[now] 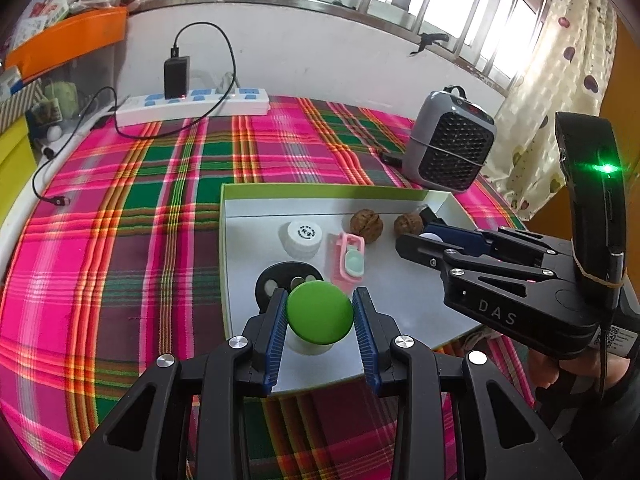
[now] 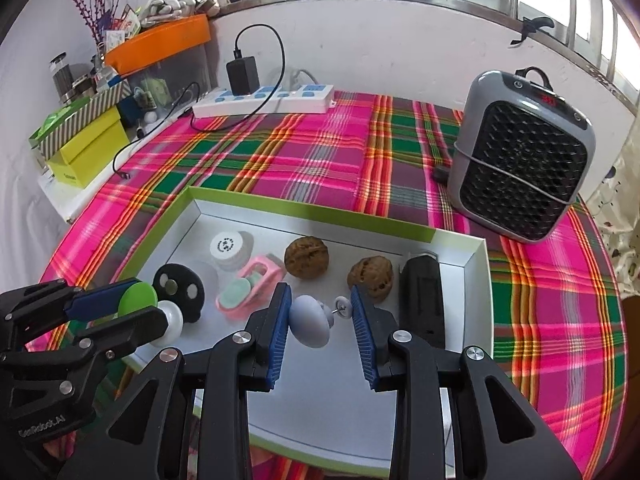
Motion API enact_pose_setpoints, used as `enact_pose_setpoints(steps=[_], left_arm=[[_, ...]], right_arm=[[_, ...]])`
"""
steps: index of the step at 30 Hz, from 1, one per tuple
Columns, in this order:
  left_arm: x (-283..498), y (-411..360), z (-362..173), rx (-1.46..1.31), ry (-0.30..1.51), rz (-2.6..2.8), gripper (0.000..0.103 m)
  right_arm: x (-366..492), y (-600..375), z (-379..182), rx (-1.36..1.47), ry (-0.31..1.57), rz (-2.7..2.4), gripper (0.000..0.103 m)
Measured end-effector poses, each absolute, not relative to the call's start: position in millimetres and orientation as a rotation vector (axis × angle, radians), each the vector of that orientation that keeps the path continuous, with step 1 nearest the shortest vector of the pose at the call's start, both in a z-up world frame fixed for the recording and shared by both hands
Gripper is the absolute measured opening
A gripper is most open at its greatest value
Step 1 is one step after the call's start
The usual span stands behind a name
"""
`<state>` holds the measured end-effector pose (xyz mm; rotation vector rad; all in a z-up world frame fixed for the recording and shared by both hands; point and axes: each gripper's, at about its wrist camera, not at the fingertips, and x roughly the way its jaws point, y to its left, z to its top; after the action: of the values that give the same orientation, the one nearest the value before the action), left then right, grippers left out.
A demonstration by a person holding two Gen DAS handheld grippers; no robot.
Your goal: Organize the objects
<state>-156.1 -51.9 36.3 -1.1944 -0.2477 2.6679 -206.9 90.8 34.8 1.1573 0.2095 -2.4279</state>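
My left gripper (image 1: 320,312) is shut on a green-capped white mushroom knob (image 1: 319,312), held over the near left part of the white tray (image 1: 400,292). In the right wrist view the same knob (image 2: 138,299) shows in the left gripper (image 2: 120,312). My right gripper (image 2: 320,308) is open around a pale blue mushroom knob (image 2: 310,322) with a small white pin piece (image 2: 343,305) beside it; the left pad touches the knob. The tray also holds two walnuts (image 2: 306,257) (image 2: 370,277), a white round jar (image 2: 227,247), a pink case (image 2: 250,292), a black disc (image 2: 178,286) and a black box (image 2: 422,300).
The green-rimmed tray (image 2: 312,206) lies on a pink and green plaid cloth (image 2: 320,148). A grey fan heater (image 2: 524,156) stands at the back right. A white power strip (image 2: 264,100) with charger and cables lies at the back. Boxes (image 2: 86,148) are stacked at the left.
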Motion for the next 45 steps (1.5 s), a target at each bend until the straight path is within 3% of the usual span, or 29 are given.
enact_pose_setpoints(steps=[45], left_arm=[[-164.9, -43.6, 22.6, -1.227, -0.197, 2.66, 0.03]], right_arm=[[-222.4, 62.3, 15.4, 1.18, 0.271, -2.39, 0.033]])
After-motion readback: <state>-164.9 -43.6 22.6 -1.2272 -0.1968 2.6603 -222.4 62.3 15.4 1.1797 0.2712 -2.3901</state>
